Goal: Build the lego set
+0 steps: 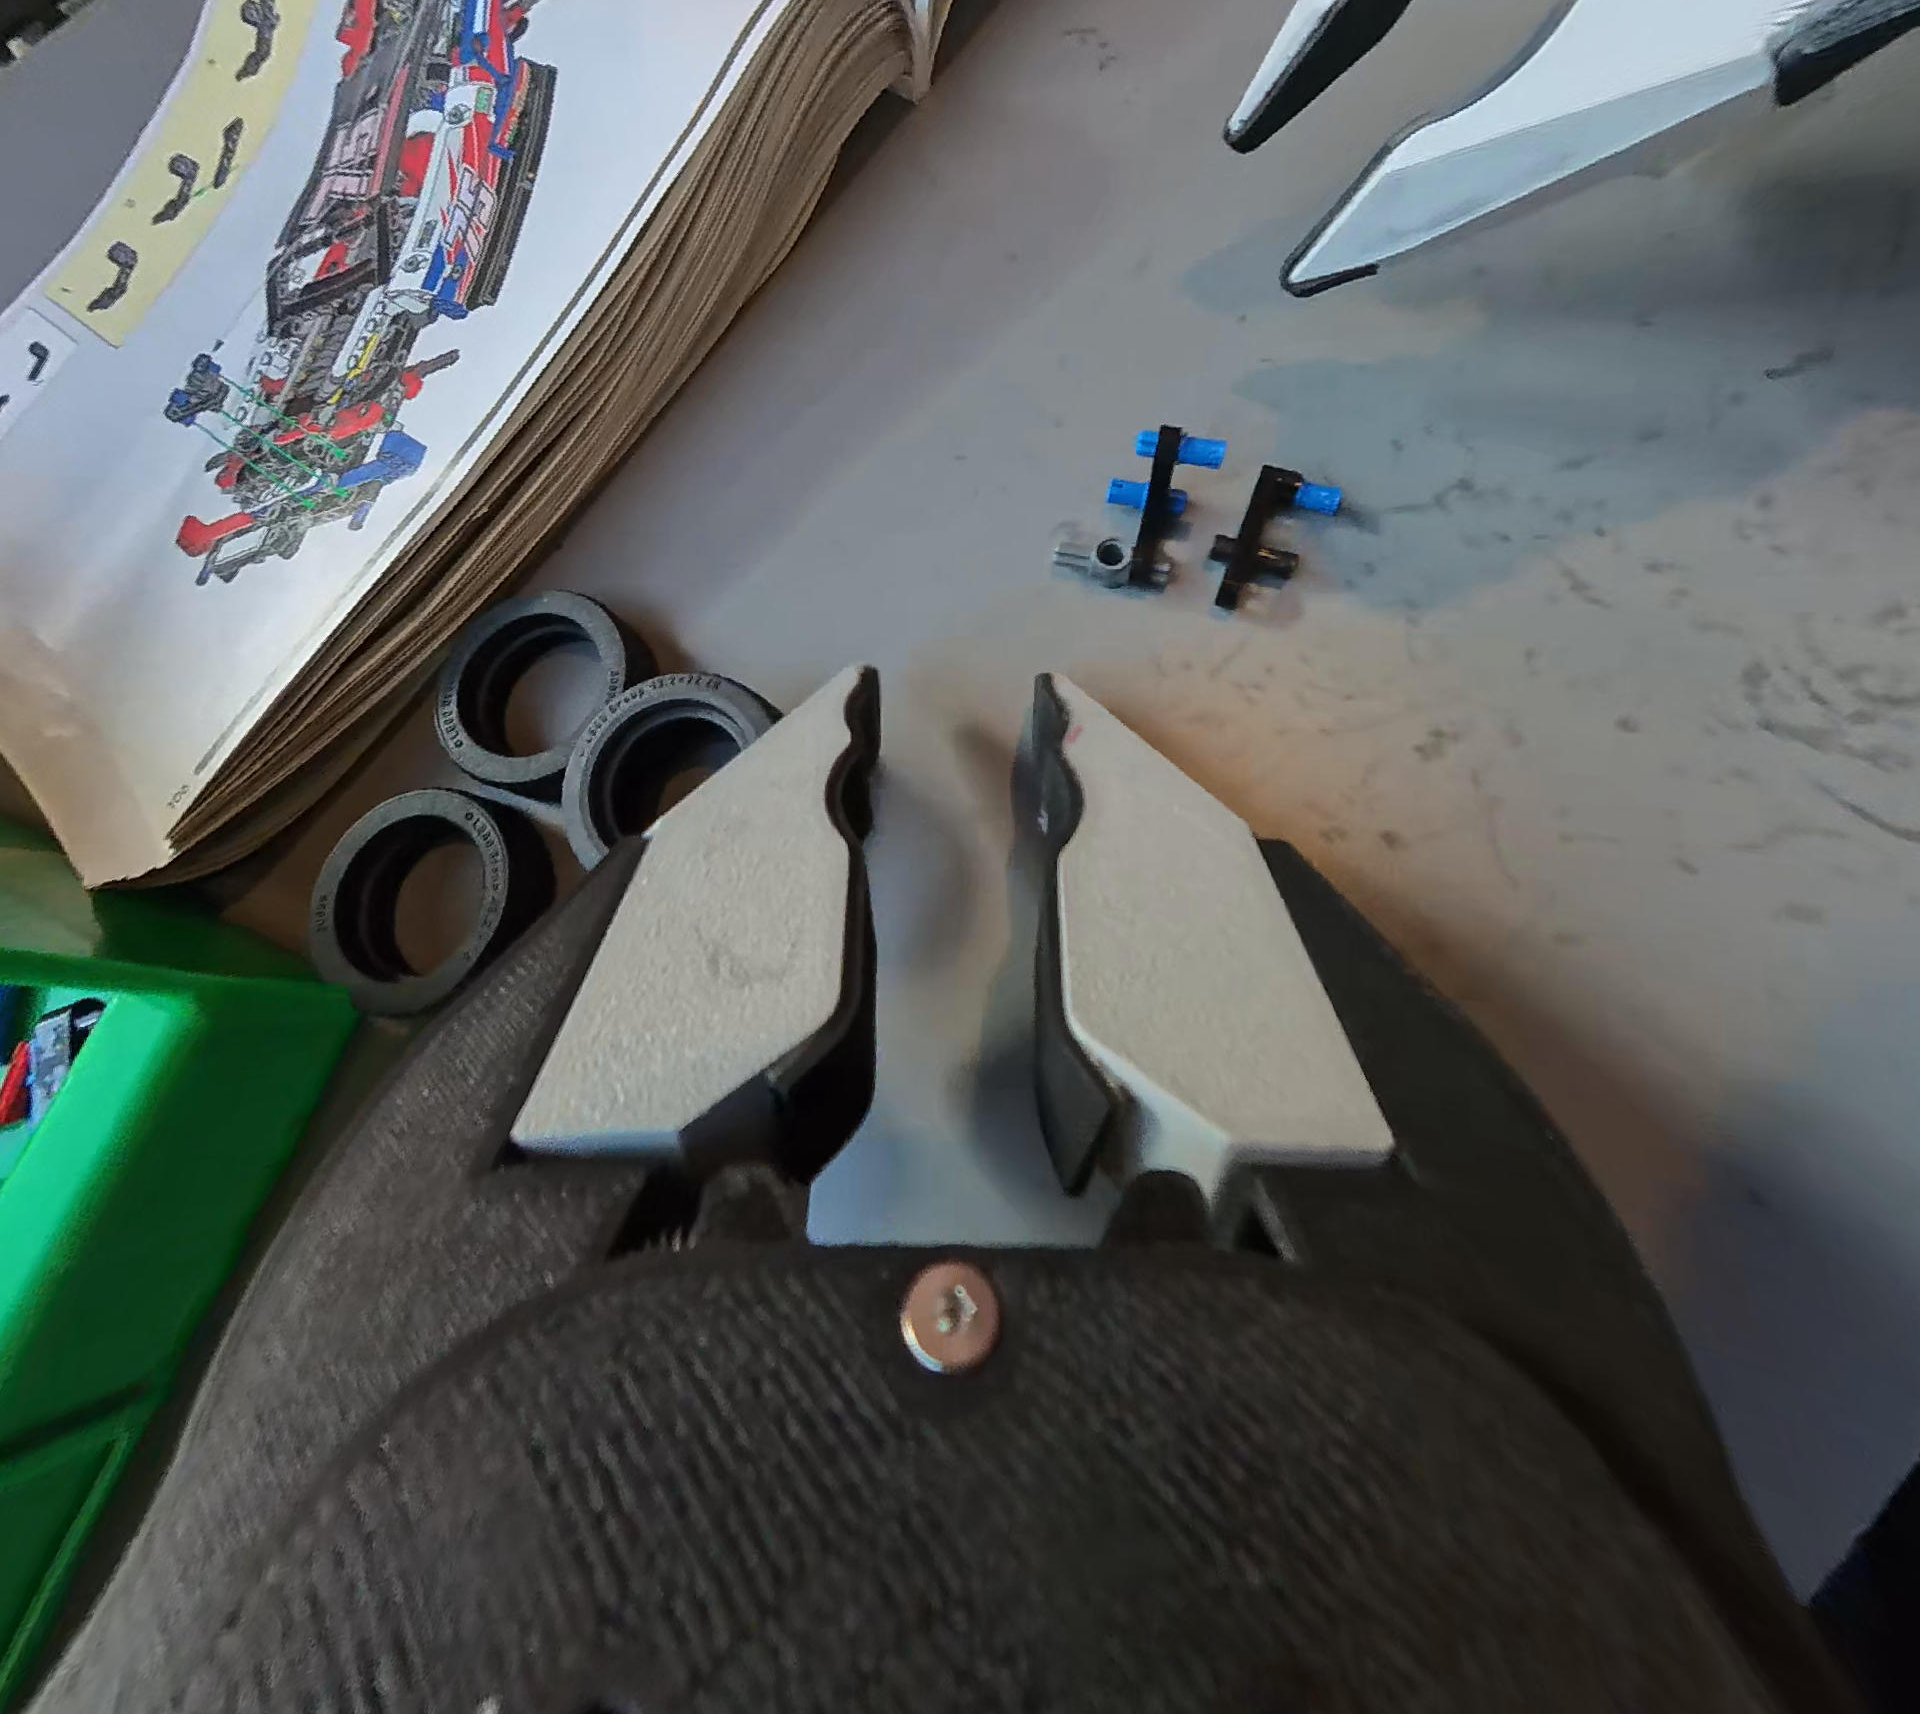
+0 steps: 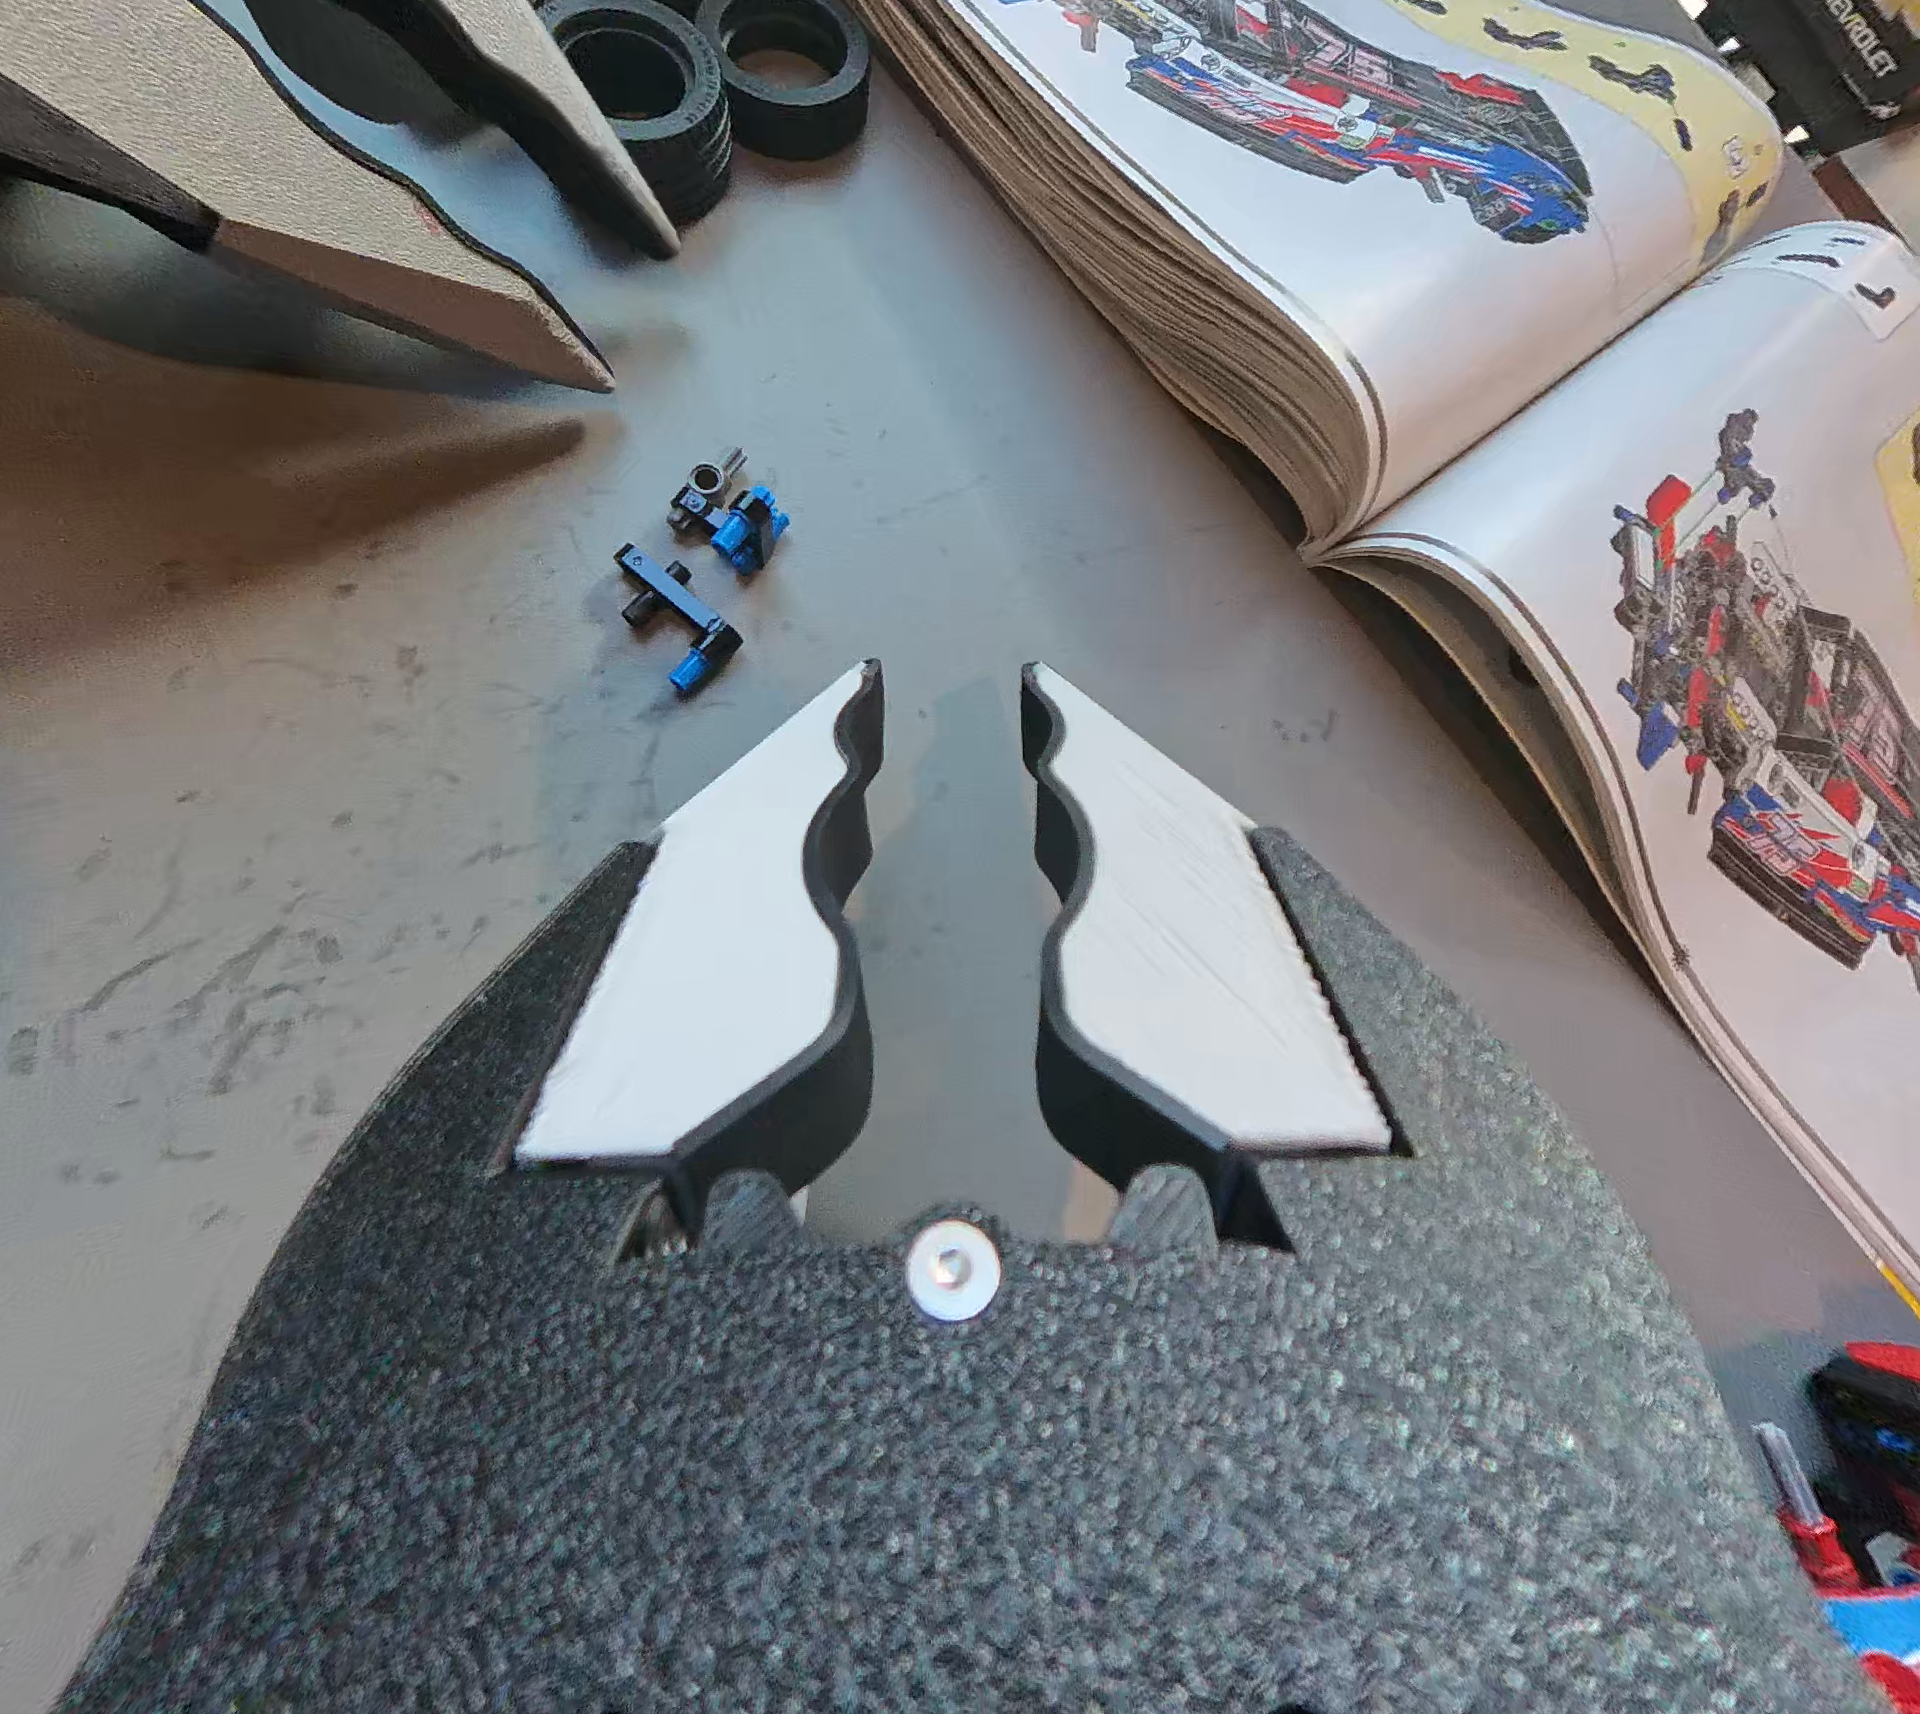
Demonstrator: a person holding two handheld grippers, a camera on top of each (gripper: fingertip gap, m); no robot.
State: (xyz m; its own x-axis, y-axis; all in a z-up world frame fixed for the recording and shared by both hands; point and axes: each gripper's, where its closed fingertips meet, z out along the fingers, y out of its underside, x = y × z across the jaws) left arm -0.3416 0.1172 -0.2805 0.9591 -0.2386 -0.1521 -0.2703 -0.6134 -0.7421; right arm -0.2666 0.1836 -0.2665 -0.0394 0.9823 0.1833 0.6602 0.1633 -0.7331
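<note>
Two small black Lego assemblies lie side by side on the grey table. One carries blue pins and a grey connector. The other has one blue pin and a black cross pin. My left gripper is open and empty, just short of them. My right gripper is open and empty, beside and just past the second assembly. Neither gripper touches a piece.
An open instruction book with pictures of a red, white and blue car lies beside the pieces. Several black tyres sit next to it. A green bin holds parts. A partly built red and blue model is at the edge. My hands' fingertips stand some 11 cm from each other. Left tips and right tips are each some 15 cm from the open instruction book. Look for it in the left wrist view too.
</note>
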